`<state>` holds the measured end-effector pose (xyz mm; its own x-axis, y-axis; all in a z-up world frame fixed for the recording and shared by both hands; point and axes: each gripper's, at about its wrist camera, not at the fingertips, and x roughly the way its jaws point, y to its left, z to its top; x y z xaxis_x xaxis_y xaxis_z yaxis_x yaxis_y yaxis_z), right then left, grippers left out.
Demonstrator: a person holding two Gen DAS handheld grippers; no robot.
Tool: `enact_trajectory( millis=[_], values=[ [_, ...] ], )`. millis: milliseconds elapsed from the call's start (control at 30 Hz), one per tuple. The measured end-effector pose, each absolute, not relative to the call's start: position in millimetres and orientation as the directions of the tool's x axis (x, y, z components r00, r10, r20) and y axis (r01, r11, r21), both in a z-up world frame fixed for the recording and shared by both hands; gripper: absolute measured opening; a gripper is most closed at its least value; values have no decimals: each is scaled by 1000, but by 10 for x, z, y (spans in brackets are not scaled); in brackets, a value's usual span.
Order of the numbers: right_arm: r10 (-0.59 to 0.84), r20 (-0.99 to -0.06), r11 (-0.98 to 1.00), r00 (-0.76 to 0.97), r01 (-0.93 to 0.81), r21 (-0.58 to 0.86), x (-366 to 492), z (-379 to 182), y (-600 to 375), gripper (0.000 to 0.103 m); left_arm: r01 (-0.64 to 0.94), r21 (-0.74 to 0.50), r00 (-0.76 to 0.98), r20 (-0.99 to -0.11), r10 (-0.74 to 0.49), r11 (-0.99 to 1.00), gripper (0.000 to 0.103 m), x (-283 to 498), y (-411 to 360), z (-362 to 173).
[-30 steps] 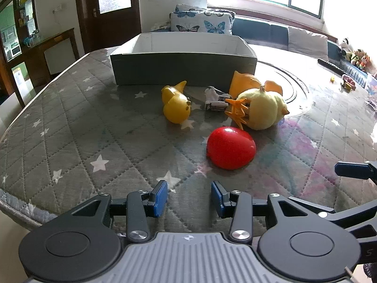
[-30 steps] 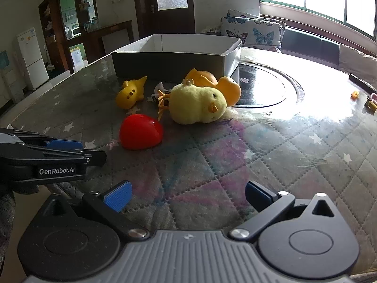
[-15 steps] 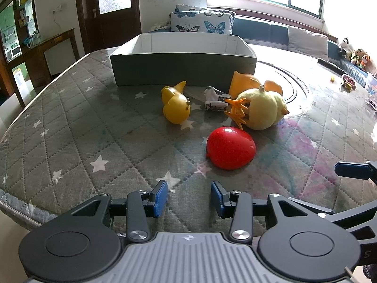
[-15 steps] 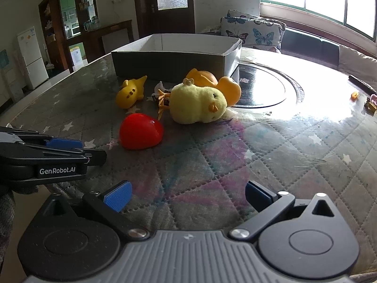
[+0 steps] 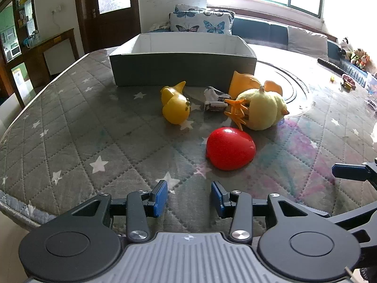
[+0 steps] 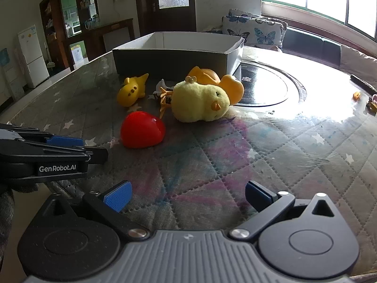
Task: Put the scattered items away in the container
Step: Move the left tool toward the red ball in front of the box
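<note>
Left wrist: red toy (image 5: 230, 151) beyond jaws

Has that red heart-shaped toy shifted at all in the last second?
No. The red heart toy sits at the same spot on the quilted table cover, just in front of the plush chick, exactly as before in both views.

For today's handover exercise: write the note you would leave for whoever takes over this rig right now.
Left gripper: open, empty, low over the table's near edge.
Right gripper: open wider, empty, beside it.
Box: at the far side; its floor is hidden.
On the table in front of it: red heart, plush chick, yellow fish toy, orange toy, small white item.
Done: nothing visibly boxed. Left: all five.
</note>
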<state>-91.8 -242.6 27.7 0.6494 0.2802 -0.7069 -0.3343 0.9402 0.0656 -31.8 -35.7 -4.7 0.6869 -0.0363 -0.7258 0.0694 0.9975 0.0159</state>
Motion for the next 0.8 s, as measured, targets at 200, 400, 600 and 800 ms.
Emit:
enact_trajectory(
  millis=[200,400,600,800],
  values=[
    [283,-706,938,650,-341,62,-903,287,-2406,103,71,16,687,-726,-37,997,44,-305,-359,-40],
    [285,-706,936,649,-346,60,-872,293,-2381,103,74,15,686,-726,-40,997,44,-283,-359,-36],
    [292,-705,931,647,-360,56,-833,302,-2345,103,75,14,686,-727,-42,997,44,-254,-349,-29],
    [305,-699,924,647,-378,53,-779,330,-2302,103,78,10,686,-726,-46,997,44,-204,-339,-10]
  ],
)
